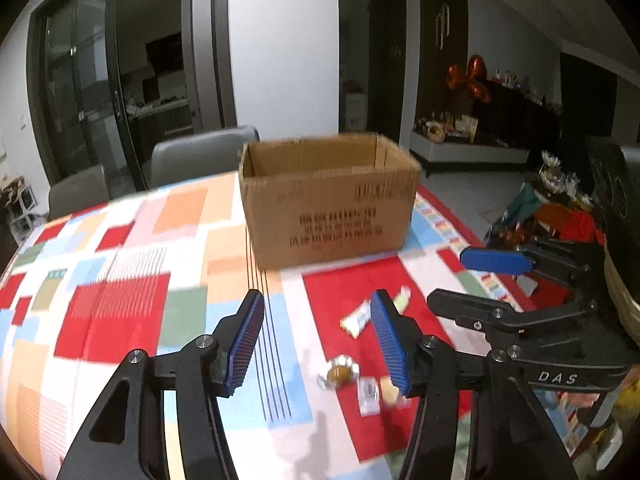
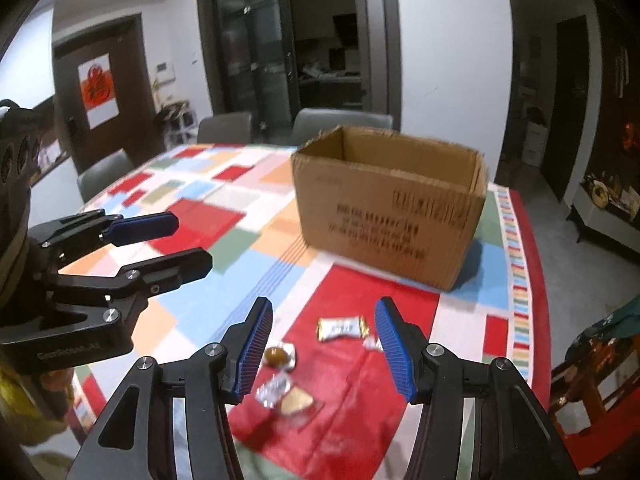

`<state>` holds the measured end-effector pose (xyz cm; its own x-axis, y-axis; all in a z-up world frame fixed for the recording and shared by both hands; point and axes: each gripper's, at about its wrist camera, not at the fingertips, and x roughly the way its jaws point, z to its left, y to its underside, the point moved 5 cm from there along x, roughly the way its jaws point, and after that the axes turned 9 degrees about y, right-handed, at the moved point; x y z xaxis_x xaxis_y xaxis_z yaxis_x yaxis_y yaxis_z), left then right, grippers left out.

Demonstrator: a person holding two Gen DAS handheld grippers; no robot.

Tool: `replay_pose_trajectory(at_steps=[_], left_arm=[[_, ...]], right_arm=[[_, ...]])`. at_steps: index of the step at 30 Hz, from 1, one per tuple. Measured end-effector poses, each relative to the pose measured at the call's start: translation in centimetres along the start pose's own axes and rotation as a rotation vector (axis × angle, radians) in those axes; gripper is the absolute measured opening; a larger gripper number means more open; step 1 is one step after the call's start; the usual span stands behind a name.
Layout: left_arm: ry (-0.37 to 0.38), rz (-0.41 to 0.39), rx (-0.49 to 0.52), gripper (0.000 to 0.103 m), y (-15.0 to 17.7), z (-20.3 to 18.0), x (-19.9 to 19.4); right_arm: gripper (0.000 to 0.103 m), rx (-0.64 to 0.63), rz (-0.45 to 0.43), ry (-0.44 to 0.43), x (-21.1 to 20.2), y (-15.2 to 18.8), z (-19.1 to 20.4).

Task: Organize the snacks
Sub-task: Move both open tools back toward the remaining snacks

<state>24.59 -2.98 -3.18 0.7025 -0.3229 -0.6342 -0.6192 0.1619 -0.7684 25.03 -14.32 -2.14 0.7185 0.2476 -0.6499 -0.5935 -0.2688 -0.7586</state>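
An open, empty-looking cardboard box stands on the patchwork tablecloth. Several small wrapped snacks lie on a red patch in front of it: a white and gold bar, a round brown candy in clear wrap, a silver packet and a tan wafer. My left gripper is open and empty, above the table left of the snacks. My right gripper is open and empty, hovering over the snacks.
The colourful tablecloth covers the whole table. Grey chairs stand behind the far edge. The table's right edge drops to the floor, where a cluttered side table stands. Each gripper appears in the other's view.
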Motion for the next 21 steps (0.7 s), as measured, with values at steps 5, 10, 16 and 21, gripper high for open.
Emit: replay_pose_trajectory(at_steps=[5,10,16,21], left_arm=[[-0.021,0.07,-0.035,0.057,3.3,-0.1,0.6],[-0.045,0.141,-0.066,0.057,6.3,0.0,1.5],[-0.063,0.203,-0.086,0.059,9.1,0.0,2.3],[-0.044,0.25,-0.113,0.059,10.2,0.1,3.3]], right_arm=[[0.055,-0.037,0.091,-0.067,1.6,2.9,1.2],[0.055,-0.106,0.182,-0.11,3.5,5.4,2.7],[0.055,-0.182,0.264,-0.134,5.4,7.1,3.5],[0.063,-0.257,0.312,-0.175,6.8,8.0,4.2]])
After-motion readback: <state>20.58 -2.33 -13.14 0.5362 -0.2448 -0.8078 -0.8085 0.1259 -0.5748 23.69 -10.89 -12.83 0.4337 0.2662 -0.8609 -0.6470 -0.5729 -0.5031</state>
